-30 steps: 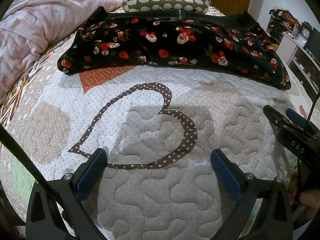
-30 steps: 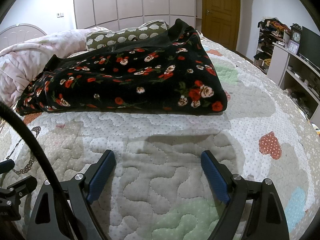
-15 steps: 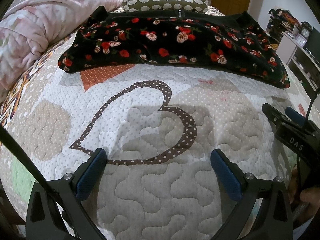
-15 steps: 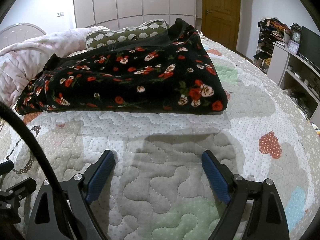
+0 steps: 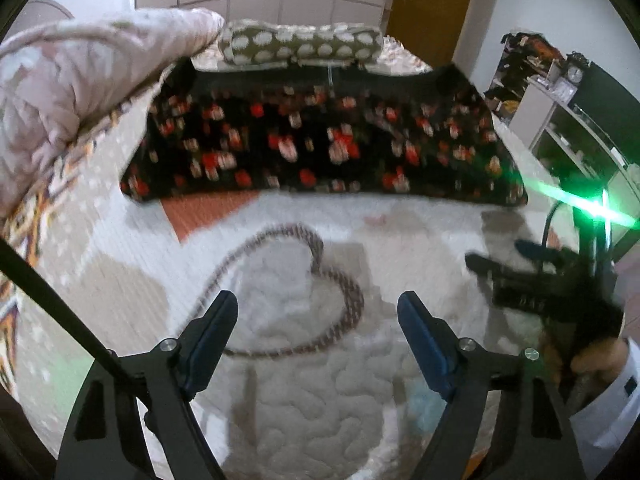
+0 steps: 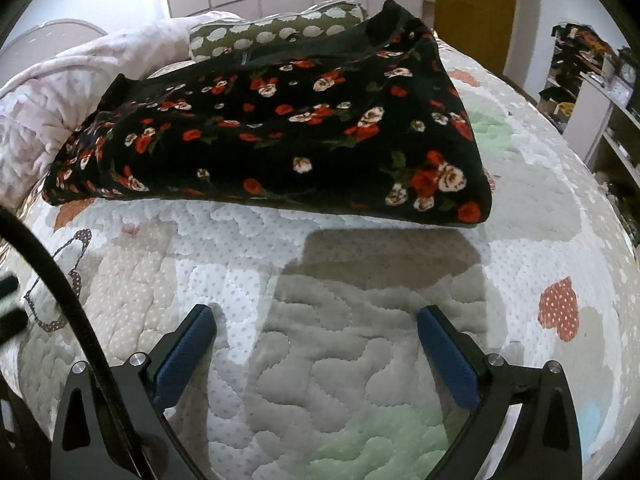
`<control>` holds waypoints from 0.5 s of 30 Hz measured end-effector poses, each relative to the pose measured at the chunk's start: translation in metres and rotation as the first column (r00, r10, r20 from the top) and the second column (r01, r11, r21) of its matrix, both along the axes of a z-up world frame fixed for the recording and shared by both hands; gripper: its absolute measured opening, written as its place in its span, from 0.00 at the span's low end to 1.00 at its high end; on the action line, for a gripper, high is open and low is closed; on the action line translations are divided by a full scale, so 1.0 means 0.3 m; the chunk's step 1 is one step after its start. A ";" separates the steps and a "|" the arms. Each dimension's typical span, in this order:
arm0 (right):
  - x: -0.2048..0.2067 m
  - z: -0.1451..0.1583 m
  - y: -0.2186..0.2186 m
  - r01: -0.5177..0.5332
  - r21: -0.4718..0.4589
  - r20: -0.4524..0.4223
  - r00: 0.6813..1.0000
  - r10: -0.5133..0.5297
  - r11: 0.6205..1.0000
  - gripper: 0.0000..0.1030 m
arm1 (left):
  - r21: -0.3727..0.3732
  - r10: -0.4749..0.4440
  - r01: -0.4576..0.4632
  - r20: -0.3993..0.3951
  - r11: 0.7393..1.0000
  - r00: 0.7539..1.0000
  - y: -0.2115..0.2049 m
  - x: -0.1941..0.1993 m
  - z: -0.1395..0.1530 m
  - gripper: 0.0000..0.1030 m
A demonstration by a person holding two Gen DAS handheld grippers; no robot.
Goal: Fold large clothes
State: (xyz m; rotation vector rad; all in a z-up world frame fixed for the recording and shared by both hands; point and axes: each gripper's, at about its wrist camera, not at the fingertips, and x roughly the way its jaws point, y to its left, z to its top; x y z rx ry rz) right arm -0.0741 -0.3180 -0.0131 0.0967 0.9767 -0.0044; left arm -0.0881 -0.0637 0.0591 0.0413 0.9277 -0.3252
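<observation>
Fingers of both tools are standing wide apart with nothing between them: the left gripper (image 5: 318, 322) is hanging over the dotted heart outline (image 5: 288, 292) stitched in the quilted bedspread (image 5: 320, 420), and the right gripper (image 6: 316, 338) is hanging over a grey patch of that same quilted bedspread (image 6: 340, 360). Beyond them, well apart from either tool, the black floral garment (image 6: 280, 140) is lying across the bed as a thick, layered slab, so at least 1 fold is looking already made; judging by its width, it is probably still needing 1 or 2 more folds to become compact. Behind it, a spotted pillow (image 6: 280, 32) and a pink duvet (image 5: 80, 80) are sitting by the headboard. The right view is giving the garment sharp, with its near right corner and stacked edge readable; the left view is blurring the black floral garment (image 5: 320, 140) but is showing the right gripper (image 5: 520, 264) itself and the hand (image 5: 596, 356) holding it.
</observation>
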 end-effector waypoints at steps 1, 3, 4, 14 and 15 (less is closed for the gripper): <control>0.004 0.004 -0.005 -0.008 0.001 -0.003 1.000 0.008 1.000 1.00 | 0.007 0.012 -0.012 0.017 1.000 1.000 0.006 0.016 0.022 0.79; 0.003 0.008 -0.012 -0.017 0.009 -0.006 1.000 0.017 1.000 1.00 | 0.026 0.034 -0.035 0.041 0.999 0.999 0.008 0.042 0.052 0.79; 0.002 0.010 -0.019 -0.021 0.015 -0.006 1.000 0.021 1.000 1.00 | 0.038 0.045 -0.047 0.051 0.998 0.998 0.012 0.064 0.068 0.79; -0.035 0.091 -0.127 0.061 0.156 0.091 0.993 -0.076 0.986 0.73 | 0.116 -0.036 0.026 0.083 0.993 0.996 -0.091 0.362 0.106 0.79; -0.030 0.104 -0.152 0.078 0.159 0.101 0.990 -0.094 0.984 0.63 | 0.119 -0.036 0.027 0.073 0.993 0.997 -0.101 0.399 0.090 0.79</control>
